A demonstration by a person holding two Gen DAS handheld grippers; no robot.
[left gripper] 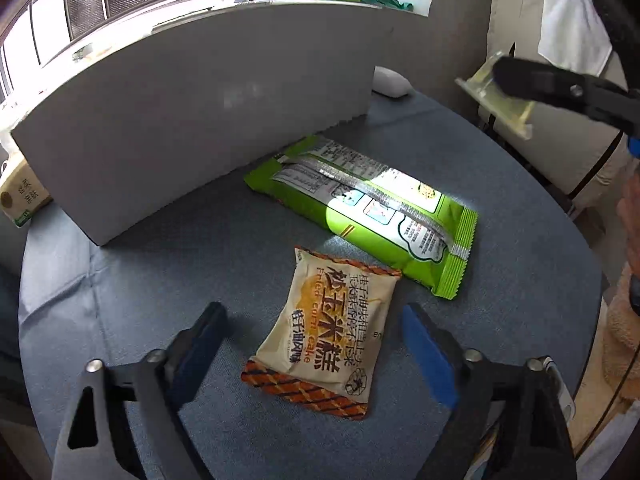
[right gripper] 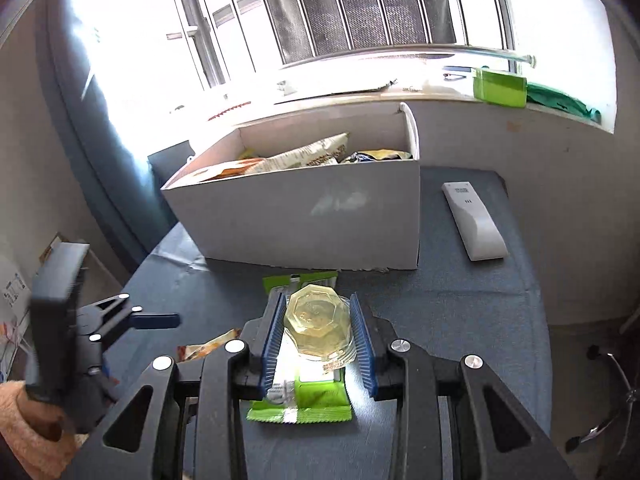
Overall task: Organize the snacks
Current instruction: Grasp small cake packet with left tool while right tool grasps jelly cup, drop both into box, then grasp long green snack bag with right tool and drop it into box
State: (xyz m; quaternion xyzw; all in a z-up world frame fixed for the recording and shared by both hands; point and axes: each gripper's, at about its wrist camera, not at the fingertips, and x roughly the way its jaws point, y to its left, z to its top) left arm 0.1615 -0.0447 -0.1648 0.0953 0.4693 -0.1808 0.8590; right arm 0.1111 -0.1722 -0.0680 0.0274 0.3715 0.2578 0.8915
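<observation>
Right gripper (right gripper: 319,338) clamps a jelly cup (right gripper: 318,330) above the green pack (right gripper: 300,400). Left gripper (left gripper: 316,344) open over the corn cake (left gripper: 320,332), near the box (right gripper: 296,216).

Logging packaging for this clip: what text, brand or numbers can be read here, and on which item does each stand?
"Fried corn cake": on the cream and orange snack packet, beside large Chinese characters reading about "松玉米糕".
Green wrapper: printed panels on its back, too small to read.
Beige carton left of the white box: Chinese characters, too blurred.
White remote: small dark label, unreadable.
Clear jelly cup in the right tongs: embossed marks, unreadable.
</observation>
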